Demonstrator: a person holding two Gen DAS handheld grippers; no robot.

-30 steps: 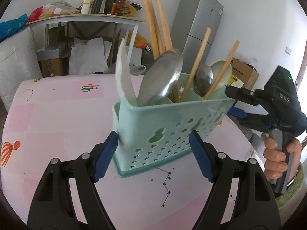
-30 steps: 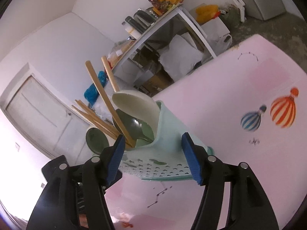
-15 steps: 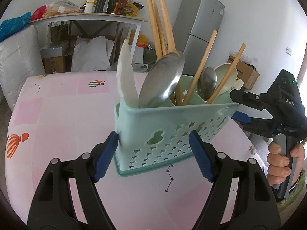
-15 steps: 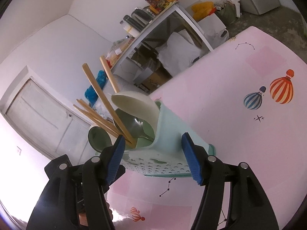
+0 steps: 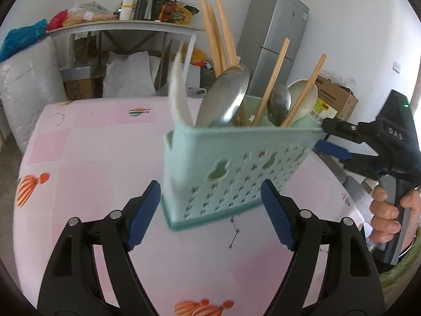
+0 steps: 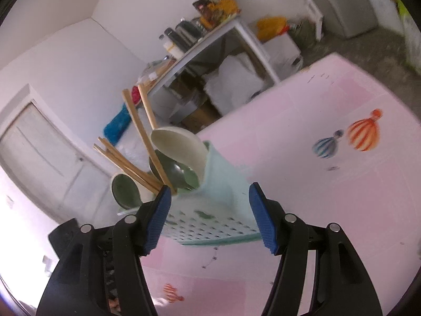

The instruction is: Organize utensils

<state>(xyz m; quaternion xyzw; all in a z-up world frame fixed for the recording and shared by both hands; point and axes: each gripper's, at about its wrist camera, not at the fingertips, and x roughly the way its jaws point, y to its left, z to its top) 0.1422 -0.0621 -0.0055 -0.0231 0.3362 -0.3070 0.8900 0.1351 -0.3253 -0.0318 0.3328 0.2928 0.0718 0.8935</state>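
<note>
At frame centre, the pale green perforated plastic utensil caddy (image 5: 231, 166) hangs tilted above the pink desk (image 5: 86, 158), grasped between the right gripper (image 6: 209, 216) fingers while the left gripper (image 5: 210, 213) fingers are released, so further tilting could spill its wooden chopsticks (image 5: 218, 31).

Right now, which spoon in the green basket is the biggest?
The shiny metal spoon standing near the middle of the basket. Its bowl is larger than the small metal spoon and the cream spoon beside it.

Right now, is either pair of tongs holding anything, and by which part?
The right tongs clamp the teal utensil basket by its narrow end; the left tongs hold nothing.
</note>
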